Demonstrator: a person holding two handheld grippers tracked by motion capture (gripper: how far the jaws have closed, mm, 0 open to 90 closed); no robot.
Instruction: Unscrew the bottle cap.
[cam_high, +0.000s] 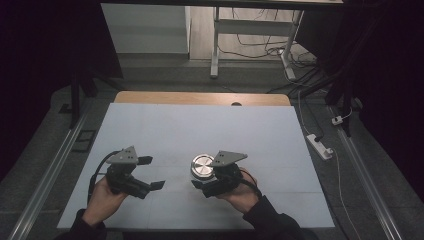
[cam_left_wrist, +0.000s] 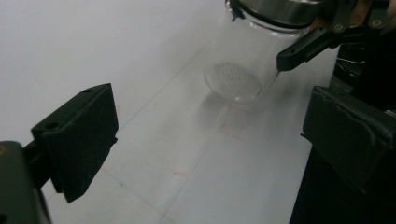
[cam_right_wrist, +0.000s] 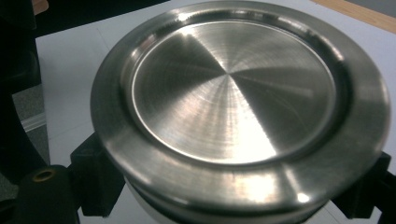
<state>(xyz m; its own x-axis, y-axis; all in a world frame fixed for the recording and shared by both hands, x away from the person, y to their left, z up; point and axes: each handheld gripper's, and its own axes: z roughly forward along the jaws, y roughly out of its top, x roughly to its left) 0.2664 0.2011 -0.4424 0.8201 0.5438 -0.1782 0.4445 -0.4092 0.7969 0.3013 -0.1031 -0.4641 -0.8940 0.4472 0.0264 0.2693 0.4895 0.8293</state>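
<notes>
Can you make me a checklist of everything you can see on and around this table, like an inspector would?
Surface: white table top, wooden strip along the far edge.
Job's things: clear glass jar with a shiny metal lid, standing upright.
Clutter: nothing seen.
Grippers: right hand-held gripper shut on the jar just under the lid; left hand-held gripper open, nothing between its jaws, apart from the jar.
Cables: a black cable trails from the left gripper; loose wires and a white power strip lie on the floor.
Surroundings: grey floor, white desk frame beyond, dark curtains at the sides.
</notes>
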